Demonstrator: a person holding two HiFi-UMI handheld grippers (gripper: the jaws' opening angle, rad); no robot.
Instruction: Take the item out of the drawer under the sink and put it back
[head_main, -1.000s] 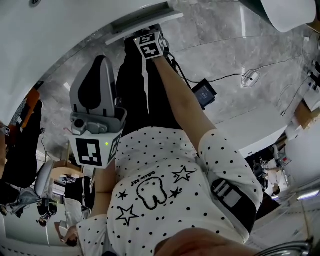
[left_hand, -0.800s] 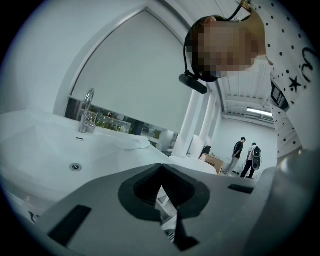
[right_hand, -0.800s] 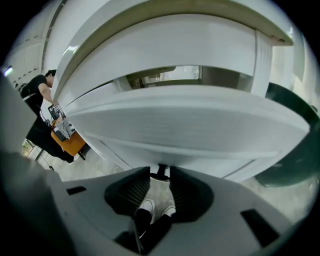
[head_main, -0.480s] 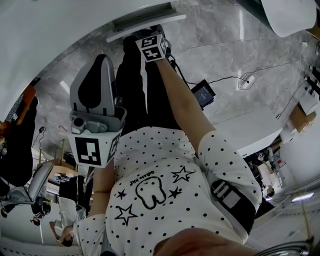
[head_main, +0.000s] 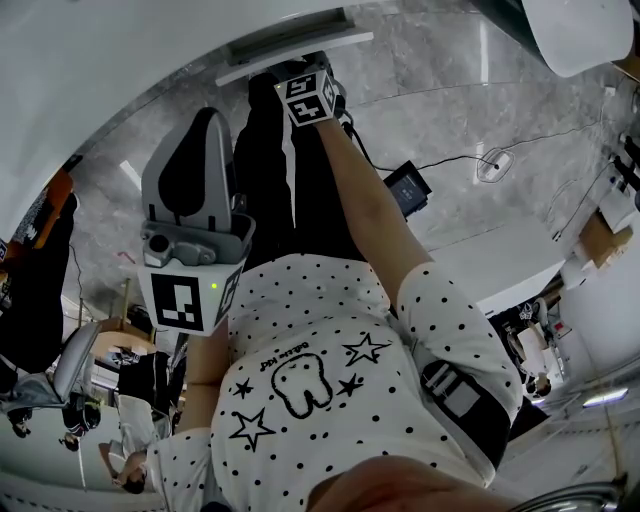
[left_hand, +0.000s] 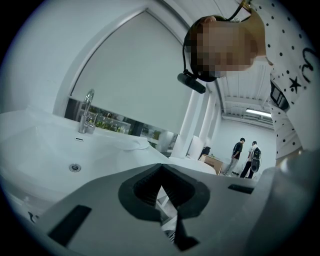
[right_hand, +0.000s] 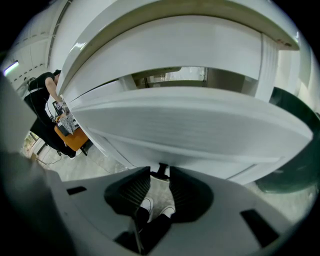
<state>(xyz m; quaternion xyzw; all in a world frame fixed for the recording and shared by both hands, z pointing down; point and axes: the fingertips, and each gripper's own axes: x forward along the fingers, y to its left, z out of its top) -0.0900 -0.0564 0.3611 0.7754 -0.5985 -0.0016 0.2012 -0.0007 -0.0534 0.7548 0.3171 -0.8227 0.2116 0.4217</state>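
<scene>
The way ahead of the right gripper (right_hand: 160, 173) is barred by the white drawer front (right_hand: 190, 125), by which the right gripper view is filled from side to side. Its small black handle (right_hand: 160, 169) is gripped between jaws that have just been closing. Open room is left beneath the drawer, down to the marble floor (head_main: 520, 90). There, passage is narrowed by the person's legs (head_main: 265, 170). A black box (head_main: 408, 187) with its cable (head_main: 450, 157) is seen lying near them.

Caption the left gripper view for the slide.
Left gripper, jaws together and empty, facing white sink and chrome faucet; two bystanders in background.
</scene>
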